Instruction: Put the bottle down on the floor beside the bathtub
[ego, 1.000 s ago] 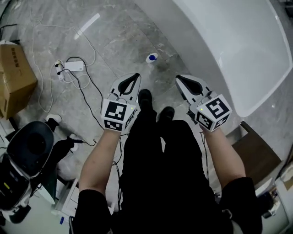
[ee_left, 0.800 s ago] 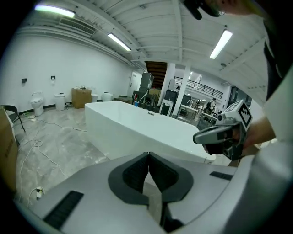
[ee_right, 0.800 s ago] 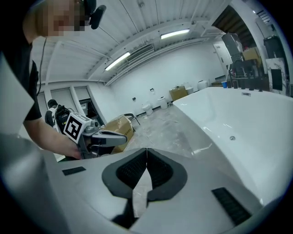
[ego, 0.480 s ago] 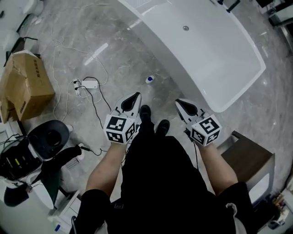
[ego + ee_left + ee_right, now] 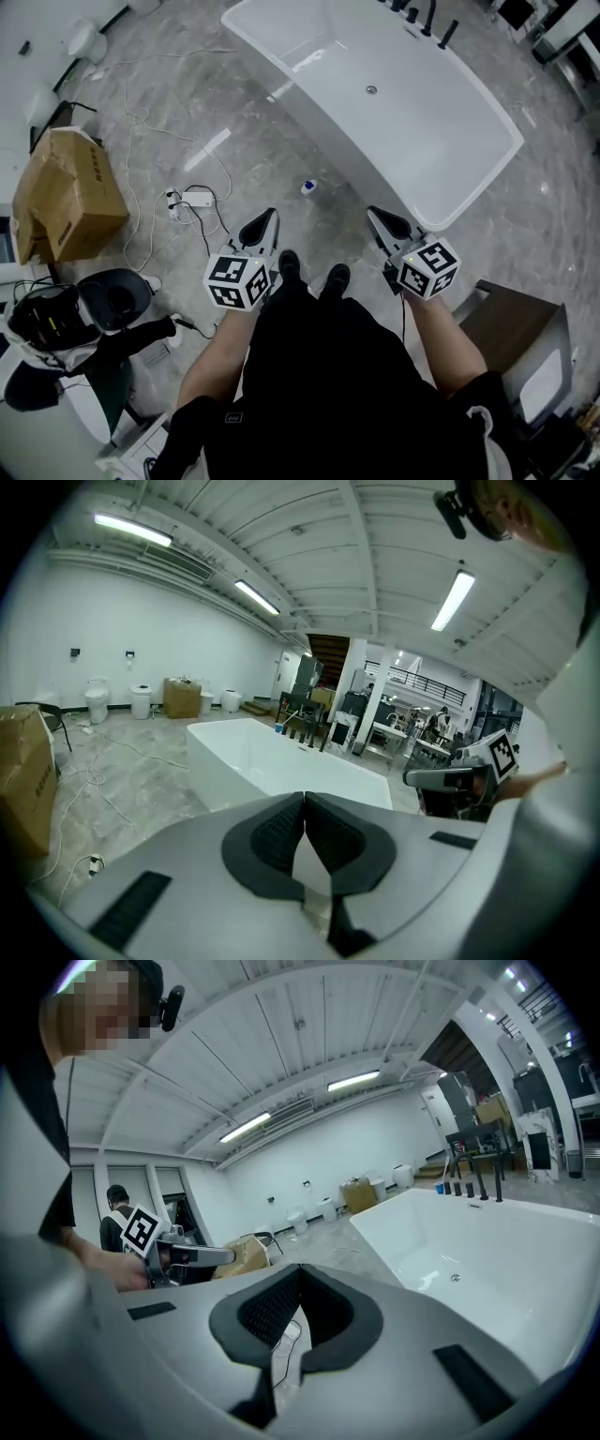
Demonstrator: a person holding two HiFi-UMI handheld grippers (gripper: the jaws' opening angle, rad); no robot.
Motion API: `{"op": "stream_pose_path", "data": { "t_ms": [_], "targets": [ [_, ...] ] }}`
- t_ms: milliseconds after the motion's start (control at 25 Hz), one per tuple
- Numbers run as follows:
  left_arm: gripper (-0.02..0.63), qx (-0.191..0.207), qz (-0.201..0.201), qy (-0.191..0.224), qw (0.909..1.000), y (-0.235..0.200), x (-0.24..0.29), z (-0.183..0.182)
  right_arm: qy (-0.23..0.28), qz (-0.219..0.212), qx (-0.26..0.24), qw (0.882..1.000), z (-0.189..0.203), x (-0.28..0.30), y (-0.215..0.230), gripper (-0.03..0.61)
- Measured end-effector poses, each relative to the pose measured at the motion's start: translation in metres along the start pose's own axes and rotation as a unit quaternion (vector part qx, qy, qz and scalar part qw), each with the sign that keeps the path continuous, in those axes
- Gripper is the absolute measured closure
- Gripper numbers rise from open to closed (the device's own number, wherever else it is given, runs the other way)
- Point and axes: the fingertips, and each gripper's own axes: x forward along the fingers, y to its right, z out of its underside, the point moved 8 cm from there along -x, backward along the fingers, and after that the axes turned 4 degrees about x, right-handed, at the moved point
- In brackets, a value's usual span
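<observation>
Floor inventory, left to right.

1. Cardboard box – far left, well apart from the work.
2. Power strip with loose white cables, on the marble floor between the box and the person's feet.
3. Left gripper – pads pressed together, nothing between them, held at waist height above the floor.
4. Bottle – small, blue and white, on the floor just beside the bathtub's near wall, ahead of the shoes and clear of both grippers. Too small to tell whether it stands upright.
5. Right gripper – pads likewise together and empty, over the floor near the tub's corner.
6. Bathtub – white, freestanding, empty, with dark taps at its far end.

Handling note: the placement looks done. A good finish would be to keep both claws high, not step forward onto the bottle, and mind the cables to the left when turning away.
</observation>
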Motion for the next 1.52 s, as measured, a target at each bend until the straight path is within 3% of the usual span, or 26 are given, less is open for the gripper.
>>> {"op": "stream_pose_path", "data": {
  "t_ms": [160, 400, 560, 760, 960, 1200, 1520],
  "targets": [
    [0.598, 0.002, -0.001, 0.01, 0.9999, 0.0, -0.031, -0.014, 0.02, 0.005, -0.014, 1.0, -0.014, -0.017, -0.02, 0.551],
    [0.598, 0.011, -0.004, 0.032, 0.9994, -0.039, -0.089, -0.037, 0.049, 0.027, -0.03, 0.998, -0.037, -0.007, -0.077, 0.551],
    [0.598, 0.024, 0.013, 0.046, 0.9986, -0.067, -0.131, -0.051, 0.076, 0.029, -0.031, 0.996, -0.053, 0.011, -0.128, 0.551],
    [0.598, 0.02, 0.045, 0.072, 0.9962, -0.113, -0.167, -0.069, 0.126, 0.011, -0.068, 0.99, -0.081, 0.048, -0.193, 0.551],
    [0.598, 0.063, 0.058, 0.101, 0.9912, -0.141, -0.186, -0.093, 0.154, 0.0, -0.098, 0.983, -0.099, 0.074, -0.246, 0.551],
    [0.598, 0.066, 0.04, 0.133, 0.9881, -0.145, -0.211, -0.114, 0.155, -0.018, -0.097, 0.983, -0.1, 0.078, -0.264, 0.551],
    [0.598, 0.08, 0.032, 0.135, 0.9871, -0.106, -0.187, -0.112, 0.148, -0.007, -0.103, 0.984, -0.097, 0.037, -0.233, 0.551]
  ]
}}
